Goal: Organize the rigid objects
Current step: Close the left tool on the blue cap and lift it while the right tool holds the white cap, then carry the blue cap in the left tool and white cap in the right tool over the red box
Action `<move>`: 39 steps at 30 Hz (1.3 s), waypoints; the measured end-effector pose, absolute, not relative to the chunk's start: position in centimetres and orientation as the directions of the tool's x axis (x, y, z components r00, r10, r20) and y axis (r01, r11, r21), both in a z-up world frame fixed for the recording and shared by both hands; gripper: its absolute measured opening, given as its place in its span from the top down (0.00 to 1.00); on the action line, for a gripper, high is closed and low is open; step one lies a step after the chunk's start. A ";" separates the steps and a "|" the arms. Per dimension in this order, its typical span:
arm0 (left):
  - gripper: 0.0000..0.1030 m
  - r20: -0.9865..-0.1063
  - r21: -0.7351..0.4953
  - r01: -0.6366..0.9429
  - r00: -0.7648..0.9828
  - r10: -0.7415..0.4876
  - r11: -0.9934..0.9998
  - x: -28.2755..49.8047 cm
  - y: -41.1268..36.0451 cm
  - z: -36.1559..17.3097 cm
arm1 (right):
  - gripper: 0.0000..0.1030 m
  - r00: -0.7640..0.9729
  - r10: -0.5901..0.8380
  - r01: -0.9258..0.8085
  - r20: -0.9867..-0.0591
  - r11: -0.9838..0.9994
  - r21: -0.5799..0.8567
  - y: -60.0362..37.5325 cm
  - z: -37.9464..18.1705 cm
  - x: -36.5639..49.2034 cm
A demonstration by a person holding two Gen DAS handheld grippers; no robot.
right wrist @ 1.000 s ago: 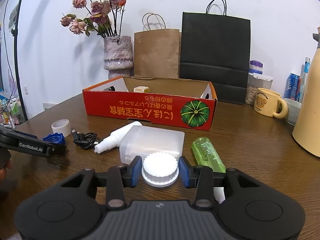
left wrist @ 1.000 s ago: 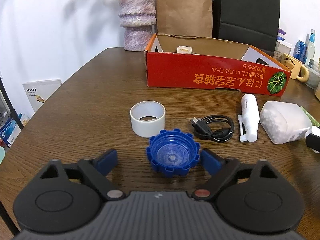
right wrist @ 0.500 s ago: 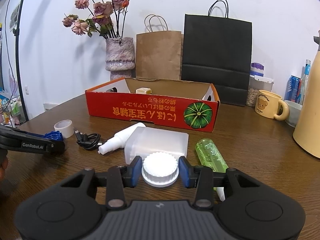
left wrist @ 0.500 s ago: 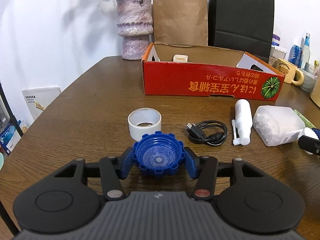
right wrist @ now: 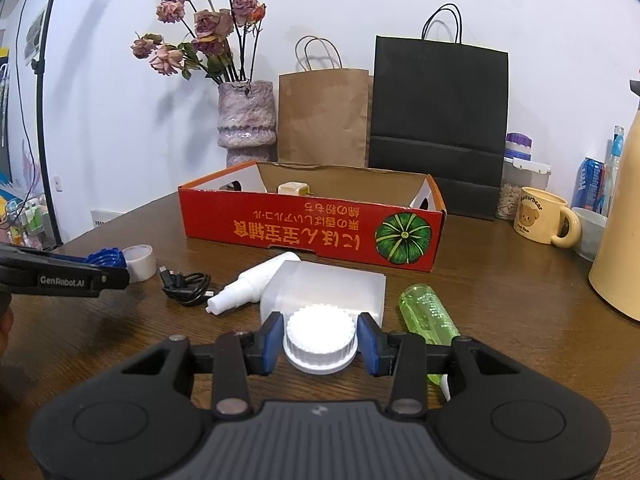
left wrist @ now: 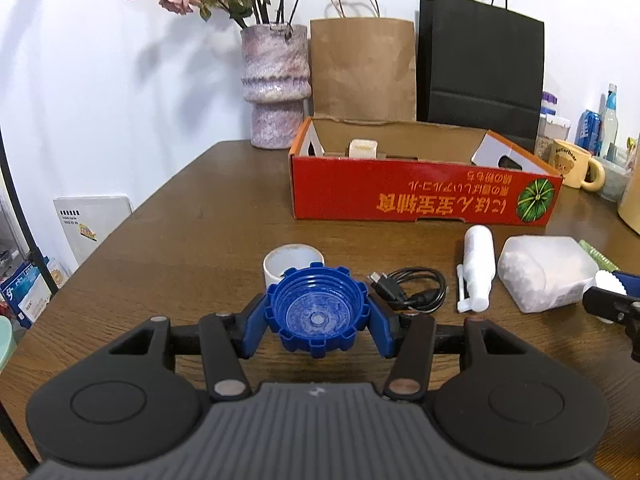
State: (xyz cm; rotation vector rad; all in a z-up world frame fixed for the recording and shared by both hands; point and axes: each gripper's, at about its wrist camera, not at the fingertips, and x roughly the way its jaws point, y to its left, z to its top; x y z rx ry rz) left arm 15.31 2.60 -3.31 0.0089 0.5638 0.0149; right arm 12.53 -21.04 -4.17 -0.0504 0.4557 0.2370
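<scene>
My left gripper (left wrist: 316,322) is shut on a blue ribbed cap (left wrist: 317,312) and holds it above the table, open side toward the camera. My right gripper (right wrist: 320,342) is shut on the white cap (right wrist: 320,338) of a frosted plastic jar (right wrist: 332,290) lying on its side. The open red cardboard box (left wrist: 424,196) stands farther back, with a small cream object (left wrist: 362,148) inside. A white tape roll (left wrist: 294,262), a black cable (left wrist: 412,290), a white spray bottle (left wrist: 476,268) and a green bottle (right wrist: 428,308) lie on the table.
A vase of dried flowers (left wrist: 276,88), a brown paper bag (left wrist: 362,68) and a black bag (left wrist: 480,68) stand behind the box. A yellow mug (right wrist: 544,220), cans and a cream jug (right wrist: 620,220) are at the right. The table's left edge (left wrist: 120,232) is near.
My left gripper closed on the blue cap and has lifted it off the table. My right gripper stays shut on the jar's cap and has risen slightly.
</scene>
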 end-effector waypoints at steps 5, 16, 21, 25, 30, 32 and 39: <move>0.48 -0.520 0.001 -0.007 0.854 0.007 1.000 15.1 2.4 -2.7 | 0.62 0.880 0.223 -0.244 -0.419 0.970 0.003 -21.0 -3.4 12.5; 0.48 -0.481 0.008 0.021 0.876 -0.015 1.000 15.1 1.0 -0.6 | 0.62 0.895 0.234 -0.249 -0.378 0.969 0.011 -20.6 -1.1 13.8; 0.48 -0.461 0.018 0.030 0.887 -0.019 0.999 15.4 0.5 0.6 | 0.62 0.900 0.235 -0.249 -0.366 0.969 0.012 -20.5 0.0 14.4; 0.48 -0.452 0.020 0.035 0.892 -0.022 0.999 15.9 0.1 1.3 | 0.62 0.906 0.239 -0.253 -0.350 0.967 0.005 -20.2 1.0 14.8; 0.48 -0.435 0.032 0.037 0.900 -0.019 0.999 16.7 -0.6 2.2 | 0.62 0.913 0.243 -0.256 -0.329 0.967 0.001 -19.7 2.1 15.7; 0.48 -0.428 0.026 0.038 0.904 -0.023 0.999 17.2 -0.7 2.6 | 0.62 0.915 0.241 -0.254 -0.324 0.967 0.003 -19.6 2.4 16.1; 0.48 -0.405 0.009 0.035 0.914 -0.028 0.999 19.0 -1.5 3.5 | 0.62 0.921 0.236 -0.244 -0.311 0.970 0.013 -19.1 3.4 18.0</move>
